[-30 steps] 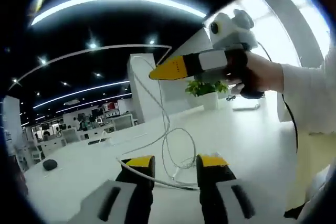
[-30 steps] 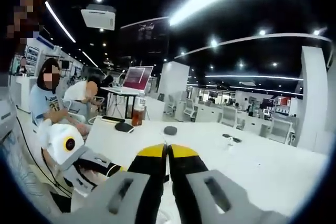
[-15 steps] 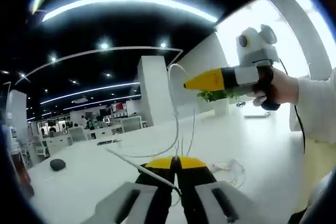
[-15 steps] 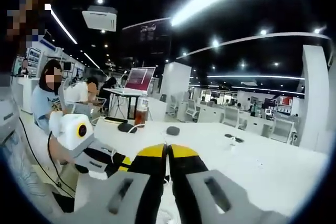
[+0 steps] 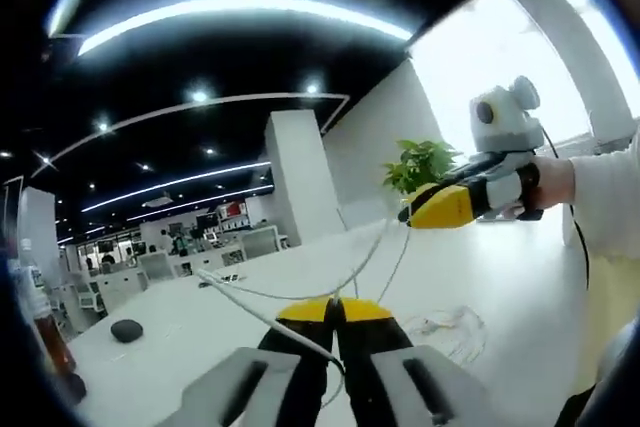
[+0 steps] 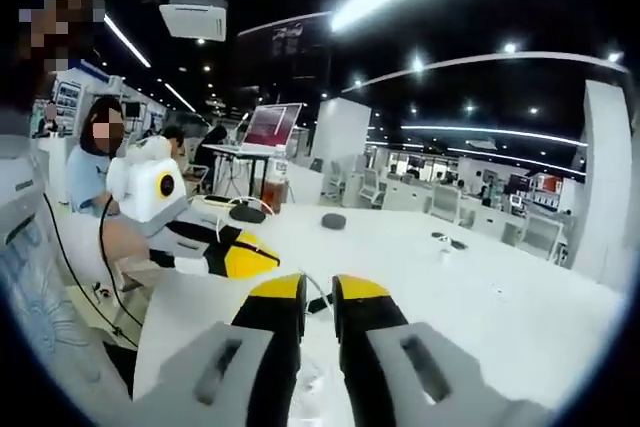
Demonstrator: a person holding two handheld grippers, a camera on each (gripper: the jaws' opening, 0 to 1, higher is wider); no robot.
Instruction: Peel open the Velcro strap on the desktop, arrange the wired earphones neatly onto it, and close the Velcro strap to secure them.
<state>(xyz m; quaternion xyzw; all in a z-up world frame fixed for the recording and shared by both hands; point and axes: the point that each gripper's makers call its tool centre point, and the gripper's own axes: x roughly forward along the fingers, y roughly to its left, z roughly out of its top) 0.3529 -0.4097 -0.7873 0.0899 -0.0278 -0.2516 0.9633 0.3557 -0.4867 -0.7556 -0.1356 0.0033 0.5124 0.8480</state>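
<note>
White cable in the air, job barely begun.
Left tool (image 5: 335,309) is pinched on the earphones' cable (image 5: 300,297); the rest is piled on the bench (image 5: 200,297). Right tool (image 6: 318,289) has a slight gap, cable in it, grip unclear. I can't spot the strap, so wrapping's all left. The left view catches the pile, the right one a laptop (image 6: 270,127).

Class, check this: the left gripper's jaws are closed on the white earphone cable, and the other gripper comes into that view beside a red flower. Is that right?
One detail is wrong. In the left gripper view the left gripper is indeed shut on the white earphone cable, but the right gripper sits beside a green potted plant, not a red flower.
</note>
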